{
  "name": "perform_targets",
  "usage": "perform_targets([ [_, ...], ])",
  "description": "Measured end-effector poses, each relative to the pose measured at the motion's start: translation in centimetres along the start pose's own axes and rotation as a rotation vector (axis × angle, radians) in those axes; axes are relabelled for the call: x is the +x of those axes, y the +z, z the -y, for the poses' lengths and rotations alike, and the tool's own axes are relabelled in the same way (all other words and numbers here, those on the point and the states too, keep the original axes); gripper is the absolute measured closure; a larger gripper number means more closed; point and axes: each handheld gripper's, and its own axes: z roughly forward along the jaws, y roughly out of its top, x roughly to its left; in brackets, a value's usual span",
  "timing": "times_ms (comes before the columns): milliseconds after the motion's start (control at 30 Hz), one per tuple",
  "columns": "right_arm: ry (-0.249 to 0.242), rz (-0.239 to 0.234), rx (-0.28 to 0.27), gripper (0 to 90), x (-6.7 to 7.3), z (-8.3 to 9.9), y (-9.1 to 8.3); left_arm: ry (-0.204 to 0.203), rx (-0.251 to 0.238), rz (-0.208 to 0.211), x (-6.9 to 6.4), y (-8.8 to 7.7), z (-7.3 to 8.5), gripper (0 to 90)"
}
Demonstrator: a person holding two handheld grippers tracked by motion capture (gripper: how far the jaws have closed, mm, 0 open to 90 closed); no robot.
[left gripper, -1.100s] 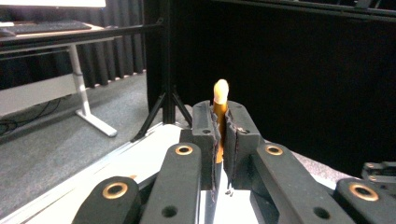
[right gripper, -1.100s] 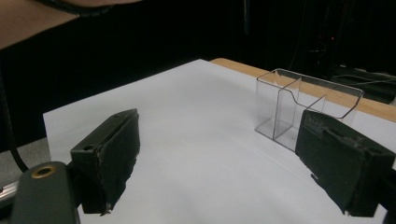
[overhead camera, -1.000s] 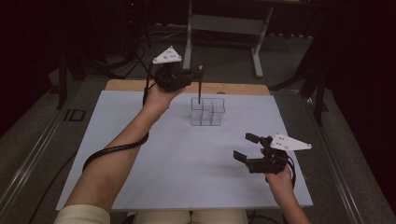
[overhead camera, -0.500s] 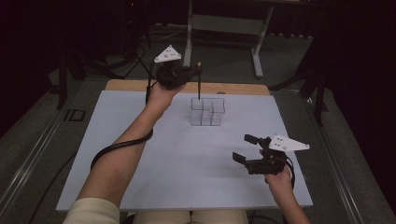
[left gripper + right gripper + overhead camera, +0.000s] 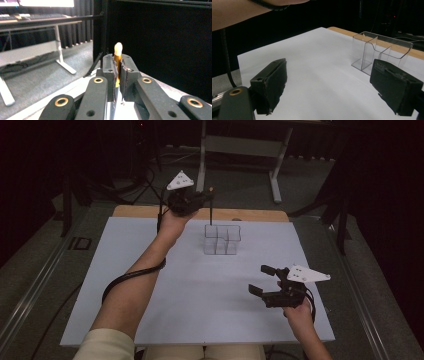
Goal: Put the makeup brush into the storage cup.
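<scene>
While your left gripper [image 5: 202, 200] pinches the slim pencil-like stick [image 5: 211, 210] near its pale top end, the dark shaft hangs upright with its lower tip just above the far left cell of the clear compartment organizer [image 5: 222, 239] on the white table [image 5: 150, 285]. From the left gripper view, the jaws are clamped tight on the stick [image 5: 117, 62], whose orange collar and cream tip poke up between the pads.

Your main risk is the tip catching the organizer's thin rim or a divider wall. The box looks light and nothing holds it down, so a sideways nudge could tip it or push it away across the table. Because the grip sits so high on the stick, the long lower part can swing, and a small tilt of your wrist would likely send the tip into the wrong cell. Releasing too high could let it bounce or lean out.

Your left forearm reaches far forward, wrist raised, gripper level and pointing right above the organizer. Your right gripper [image 5: 267, 281] rests low near the table's right front, jaws spread wide and holding nothing, aimed toward the organizer [image 5: 382, 53].
</scene>
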Motion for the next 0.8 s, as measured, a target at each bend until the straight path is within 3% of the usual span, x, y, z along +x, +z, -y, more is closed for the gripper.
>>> perform_targets([
  [267,-0.002,0.002,0.002,14.3,0.0,0.0,0.0,-0.001,0.013,-0.022,0.5,0.7,1.2,85.2],
  [400,-0.003,0.002,0.006,14.3,-0.1,0.1,0.0,-0.027,0.013,-0.027,0.9,1.0,2.0,85.0],
  [800,-0.003,-0.003,0.012,14.3,-0.1,0.1,0.0,-0.04,0.023,-0.037,1.3,1.7,3.8,84.8],
])
